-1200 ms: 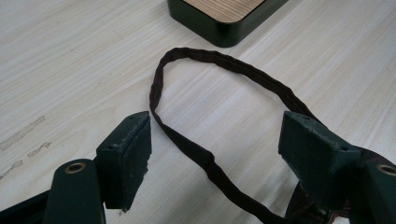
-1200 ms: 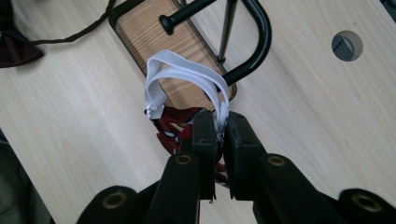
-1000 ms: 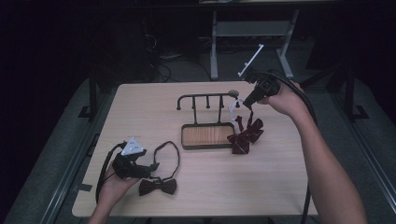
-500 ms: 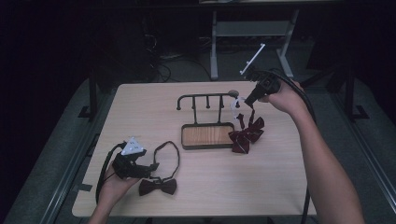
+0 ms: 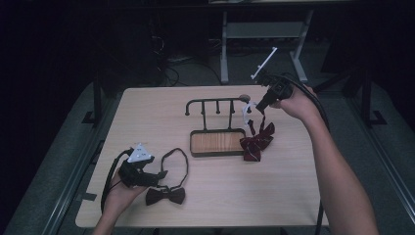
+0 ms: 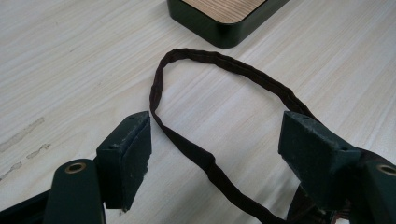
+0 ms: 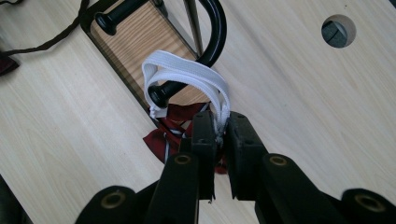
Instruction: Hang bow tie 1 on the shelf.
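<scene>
A dark red bow tie [image 5: 257, 142] hangs by its white elastic strap [image 7: 187, 74] at the right end of the black hook rack [image 5: 215, 102]. The strap loops over a rack peg [image 7: 161, 93], and the bow [image 7: 163, 135] dangles below it. My right gripper [image 7: 219, 126] is shut on the strap, up by the rack's right end [image 5: 254, 108]. At the front left lies a dark brown bow tie [image 5: 165, 196] with its strap loop [image 6: 210, 74] flat on the table. My left gripper [image 6: 215, 135] stands open over that loop, pads off it.
The rack stands on a wood-topped base [image 5: 218, 142] at mid table, its corner [image 6: 224, 18] just beyond the loop. A round cable hole [image 7: 338, 30] sits in the tabletop behind the rack. Light wood table [image 5: 147, 112] with dark floor around.
The right gripper has shifted slightly by the rack's right end, still gripping the white strap. The left hand and the brown bow tie have kept still.
</scene>
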Demonstrator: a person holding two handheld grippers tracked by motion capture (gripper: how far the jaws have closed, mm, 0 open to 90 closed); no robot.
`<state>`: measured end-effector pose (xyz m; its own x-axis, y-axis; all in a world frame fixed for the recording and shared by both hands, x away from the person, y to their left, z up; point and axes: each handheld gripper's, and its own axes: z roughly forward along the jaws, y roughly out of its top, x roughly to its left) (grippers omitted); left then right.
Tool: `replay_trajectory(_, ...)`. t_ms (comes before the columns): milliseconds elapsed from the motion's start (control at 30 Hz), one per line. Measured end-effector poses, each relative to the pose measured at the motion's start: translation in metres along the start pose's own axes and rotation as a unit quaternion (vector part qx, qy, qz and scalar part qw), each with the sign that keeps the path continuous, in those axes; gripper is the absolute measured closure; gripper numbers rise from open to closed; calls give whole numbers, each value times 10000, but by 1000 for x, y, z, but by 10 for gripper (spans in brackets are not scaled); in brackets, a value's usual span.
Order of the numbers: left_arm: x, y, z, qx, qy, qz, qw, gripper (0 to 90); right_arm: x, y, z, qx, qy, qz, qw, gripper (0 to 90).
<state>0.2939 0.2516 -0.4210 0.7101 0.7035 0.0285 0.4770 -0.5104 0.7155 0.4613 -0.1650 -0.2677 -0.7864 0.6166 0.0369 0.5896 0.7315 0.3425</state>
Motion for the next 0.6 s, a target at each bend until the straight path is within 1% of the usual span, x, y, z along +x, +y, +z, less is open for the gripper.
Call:
replay_trajectory(200, 0, -1, -1, 9, 10, -7, 10000, 261, -1, 0, 4, 2, 33, -5, 10000, 803)
replay_trajectory(333, 0, -1, -1, 16, 13, 5, 10000, 261, 0, -1, 5, -30, 26, -28, 10000, 778)
replay_trajectory(467, 0, -1, -1, 13, 14, 8, 10000, 261, -1, -4, 4, -72, 42, -48, 10000, 774)
replay_trajectory(600, 0, -1, -1, 4, 11, -1, 10000, 261, 0, -8, 5, -72, 130, -69, 9999, 757)
